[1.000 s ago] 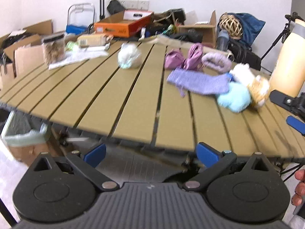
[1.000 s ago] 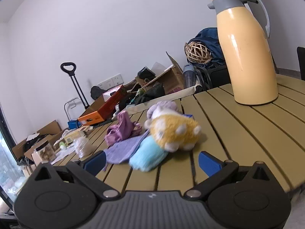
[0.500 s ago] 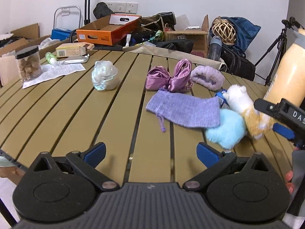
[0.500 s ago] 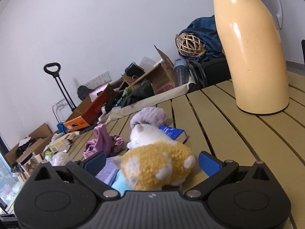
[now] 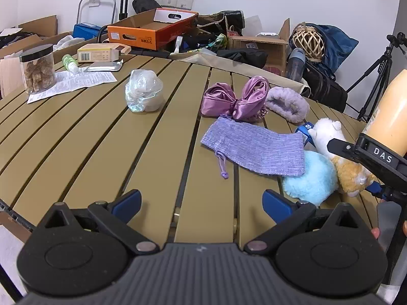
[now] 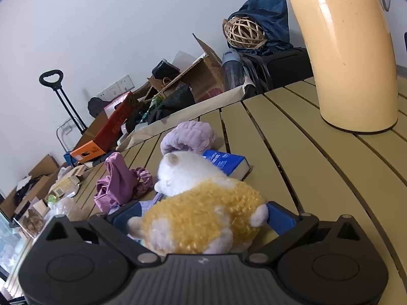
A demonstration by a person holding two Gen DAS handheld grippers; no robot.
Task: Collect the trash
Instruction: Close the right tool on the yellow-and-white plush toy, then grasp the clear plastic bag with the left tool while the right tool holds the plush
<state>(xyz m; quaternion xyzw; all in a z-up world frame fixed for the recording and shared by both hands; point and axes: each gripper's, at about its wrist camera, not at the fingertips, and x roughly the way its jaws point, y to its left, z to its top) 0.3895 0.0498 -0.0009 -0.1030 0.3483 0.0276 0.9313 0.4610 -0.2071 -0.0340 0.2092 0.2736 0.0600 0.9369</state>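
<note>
the slatted table (image 5: 101, 137) was olive-tan; the plush toy (image 6: 198, 218) was curly yellow and white; the knit pouch (image 5: 254, 147) was lilac; the fluffy ball (image 5: 309, 178) pale blue; the satin cloth (image 5: 234, 99) shiny pink-purple; the thermos (image 6: 348, 50) cream-yellow; the box (image 5: 152, 29) orange.

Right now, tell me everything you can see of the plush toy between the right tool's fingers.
The plush toy is a small animal with a white head, small ears and curly yellow-orange fleece on its body, with white feet. It lies on its side on the slatted table, head pointing away from the right tool, whose blue fingers flank its body, open. It leans on a light blue fluffy ball, and a blue box lies just behind its head.
</note>
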